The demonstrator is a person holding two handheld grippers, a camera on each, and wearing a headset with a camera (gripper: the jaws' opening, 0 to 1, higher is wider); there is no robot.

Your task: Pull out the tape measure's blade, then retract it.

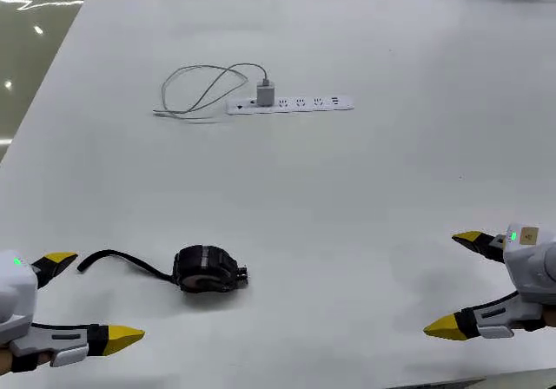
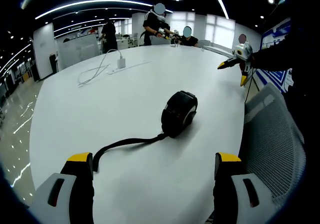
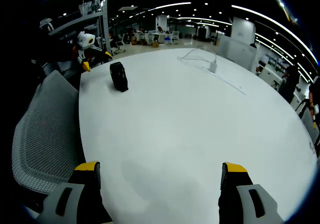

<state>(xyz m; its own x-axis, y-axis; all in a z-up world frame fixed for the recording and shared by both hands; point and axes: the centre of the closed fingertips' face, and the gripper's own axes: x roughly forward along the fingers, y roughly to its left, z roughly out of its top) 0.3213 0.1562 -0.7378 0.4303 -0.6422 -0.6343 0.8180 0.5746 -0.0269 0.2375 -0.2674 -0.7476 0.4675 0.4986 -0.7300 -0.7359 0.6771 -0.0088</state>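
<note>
Your left gripper is at the near left edge of the white table. Its two jaws are spread wide apart and hold nothing. Your right gripper is at the near right edge. Its jaws are spread wide too, with nothing between them. The yellow tips of both grippers point in toward the middle of the table.

The tape measure is a round black case. It lies on the table near your left gripper, just past its jaws, and it does not touch them. A black strap runs from the case across the table toward the left gripper (in the left gripper view, the strap's end lies close to one jaw tip). A small tab sticks out of the case on the side toward your right gripper. It is too small to tell what it is. Your right gripper is well apart from the tape measure.

Far across the table lies a white power strip with a white charger plugged into it. A thin pale cable lies in loops just beside it. In both gripper views a grey mesh chair stands by the table's edge.
</note>
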